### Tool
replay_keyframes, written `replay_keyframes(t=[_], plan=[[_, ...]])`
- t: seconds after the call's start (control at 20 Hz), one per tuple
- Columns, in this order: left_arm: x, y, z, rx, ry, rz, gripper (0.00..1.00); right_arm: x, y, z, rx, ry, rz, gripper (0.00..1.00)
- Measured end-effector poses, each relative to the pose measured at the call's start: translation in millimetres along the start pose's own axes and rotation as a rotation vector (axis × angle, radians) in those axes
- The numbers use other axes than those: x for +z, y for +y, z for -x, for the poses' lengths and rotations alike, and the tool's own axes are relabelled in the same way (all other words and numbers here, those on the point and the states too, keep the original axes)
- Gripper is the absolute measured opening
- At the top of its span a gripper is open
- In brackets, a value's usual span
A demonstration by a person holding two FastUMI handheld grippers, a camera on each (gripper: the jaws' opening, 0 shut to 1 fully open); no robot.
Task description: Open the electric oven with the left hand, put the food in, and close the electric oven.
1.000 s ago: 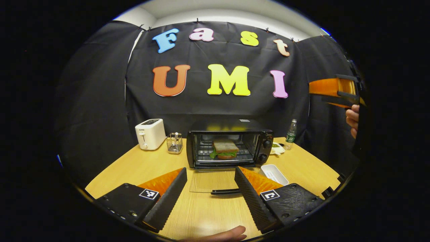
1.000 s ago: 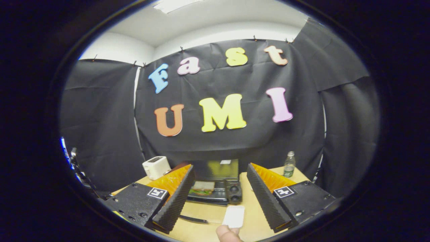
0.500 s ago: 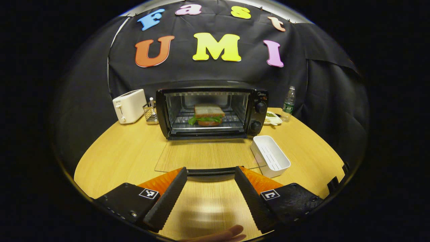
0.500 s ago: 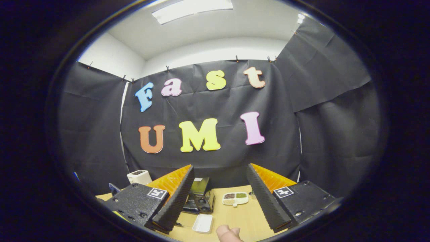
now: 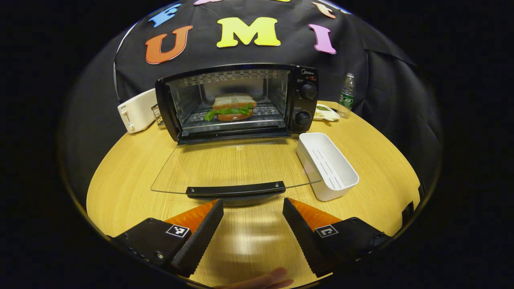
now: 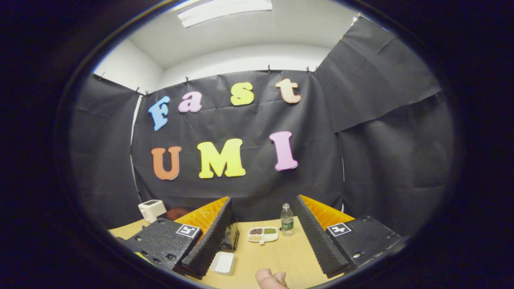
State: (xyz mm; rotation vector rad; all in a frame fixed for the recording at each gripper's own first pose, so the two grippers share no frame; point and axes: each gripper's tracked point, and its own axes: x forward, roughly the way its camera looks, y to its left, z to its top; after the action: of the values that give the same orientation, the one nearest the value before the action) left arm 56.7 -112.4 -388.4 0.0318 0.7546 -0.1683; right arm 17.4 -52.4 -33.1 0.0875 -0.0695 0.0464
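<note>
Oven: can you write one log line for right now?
oven: door open flat | sandwich on rack | left gripper: open, near handle | right gripper: open

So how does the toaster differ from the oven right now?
The toaster is white and closed-bodied; the oven is black with a glass door. The oven is the bigger one. The oven's door lies fully open with a sandwich on the rack; the toaster shows no food. Both stand at the table's back.

Left gripper (image 5: 252, 206) nearer door handle (image 5: 235, 188).
</note>
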Motion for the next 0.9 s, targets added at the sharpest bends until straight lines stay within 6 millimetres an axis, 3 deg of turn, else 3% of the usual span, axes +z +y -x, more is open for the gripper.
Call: replay_keyframes(t=[0.2,0.25,0.35,0.4,0.5,0.9], plan=[[-5.5,5.9,-10.3,0.026,0.033,0.022,0.98,-5.0,-13.0,-8.2,0.001,0.018,-0.002,1.0],[-6.7,7.8,-12.5,0.032,0.039,0.03,0.98,-4.2,-13.7,-9.2,0.006,0.019,0.001,0.89],[-4.5,12.9,-15.9,0.05,0.042,0.039,0.98,-2.7,-18.9,-9.9,0.006,0.019,-0.001,0.89],[0.1,14.9,-16.1,0.057,0.032,0.037,1.0,-2.7,-21.5,-10.1,0.005,0.02,-0.003,1.0],[2.0,15.2,-18.4,0.06,0.04,0.042,0.96,-6.1,-23.8,-11.2,0.002,0.031,-0.009,1.0],[8.8,14.2,-13.1,0.064,0.034,0.039,0.96,-7.9,-24.2,-11.4,0.012,0.05,-0.017,1.0]])
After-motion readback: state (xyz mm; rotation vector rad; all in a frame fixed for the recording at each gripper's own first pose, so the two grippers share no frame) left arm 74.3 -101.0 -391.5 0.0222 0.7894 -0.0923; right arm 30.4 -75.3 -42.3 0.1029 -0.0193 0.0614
